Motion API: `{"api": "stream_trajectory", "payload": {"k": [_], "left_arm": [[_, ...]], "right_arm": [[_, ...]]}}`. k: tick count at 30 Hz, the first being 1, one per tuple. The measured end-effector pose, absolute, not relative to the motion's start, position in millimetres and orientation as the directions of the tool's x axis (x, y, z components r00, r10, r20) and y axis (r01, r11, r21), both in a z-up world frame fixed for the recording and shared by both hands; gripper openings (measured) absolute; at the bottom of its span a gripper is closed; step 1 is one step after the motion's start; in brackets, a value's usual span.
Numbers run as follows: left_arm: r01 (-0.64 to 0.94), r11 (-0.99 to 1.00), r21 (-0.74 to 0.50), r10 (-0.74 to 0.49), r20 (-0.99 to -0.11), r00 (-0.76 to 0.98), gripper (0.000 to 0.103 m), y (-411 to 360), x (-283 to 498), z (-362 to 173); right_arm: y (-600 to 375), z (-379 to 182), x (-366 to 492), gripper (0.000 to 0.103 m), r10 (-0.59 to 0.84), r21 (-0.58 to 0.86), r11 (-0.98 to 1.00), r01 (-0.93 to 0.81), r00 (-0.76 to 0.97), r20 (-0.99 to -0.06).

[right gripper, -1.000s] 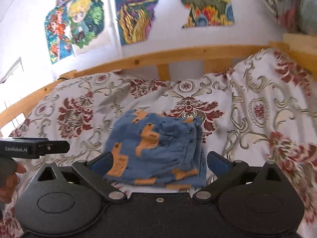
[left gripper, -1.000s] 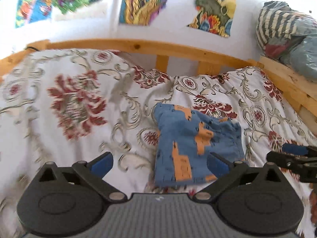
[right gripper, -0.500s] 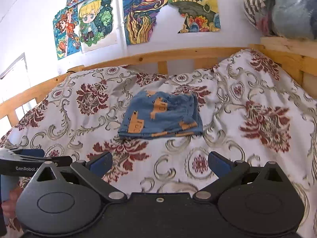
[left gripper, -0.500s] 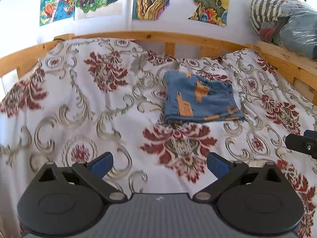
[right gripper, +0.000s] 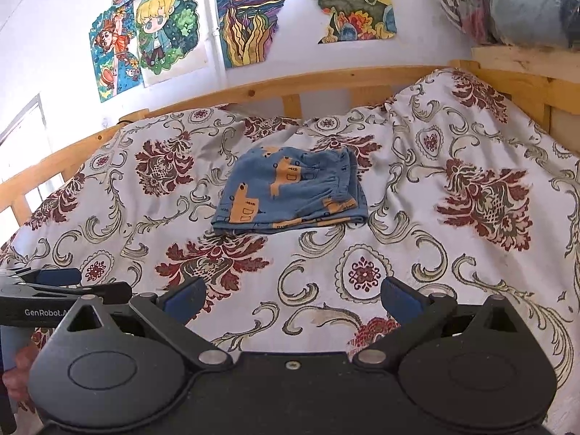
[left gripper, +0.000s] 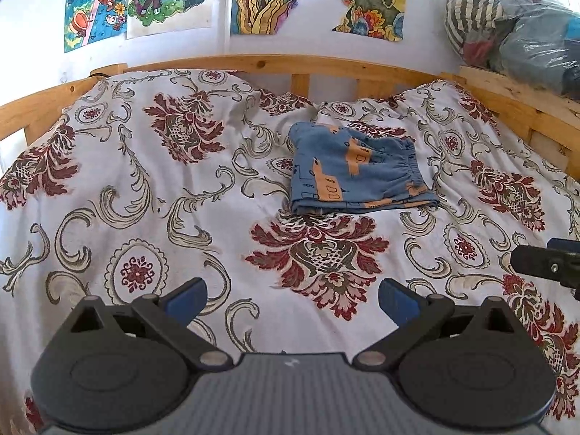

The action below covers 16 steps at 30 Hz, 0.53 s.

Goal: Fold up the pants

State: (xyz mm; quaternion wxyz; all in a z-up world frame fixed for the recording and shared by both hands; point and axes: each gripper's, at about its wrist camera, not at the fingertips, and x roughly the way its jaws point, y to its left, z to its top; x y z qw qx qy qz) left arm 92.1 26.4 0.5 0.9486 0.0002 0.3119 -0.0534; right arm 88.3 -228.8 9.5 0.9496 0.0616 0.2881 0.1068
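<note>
Jaws wide, empty; folded pants (left gripper: 357, 172) — soft blue square, flat on quilt (left gripper: 145, 195)

- Left gripper (left gripper: 291, 299): jaws spread wide, blue fingertips (left gripper: 185, 299) far apart, nothing between them. Held level, pointing forward, low in its own view.
- Right gripper (right gripper: 291, 299): same pose; jaws wide apart, blue fingertips (right gripper: 398, 299) showing at each side, nothing held.
- The two grippers sit side by side, apart, not touching. Right gripper's tip shows at the right edge of the left wrist view; left gripper's side shows at the left edge of the right wrist view, fingers pointing forward.
- Person's left hand (right gripper: 18, 373): partly visible at the lower left edge of the right wrist view, wrapped round the left gripper's handle. Right hand out of view.
</note>
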Motion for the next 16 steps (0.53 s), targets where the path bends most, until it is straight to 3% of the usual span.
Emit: {"api": "stream_trajectory", "payload": {"k": [16], "left_arm": [[0.104, 0.994, -0.037, -0.105, -0.598, 0.795, 0.103, 26.3, 91.2, -1.1]], "right_arm": [[-226.4, 6.4, 87.5, 0.102, 0.26, 0.19, 0.964, -0.184, 0.797, -0.545]]}}
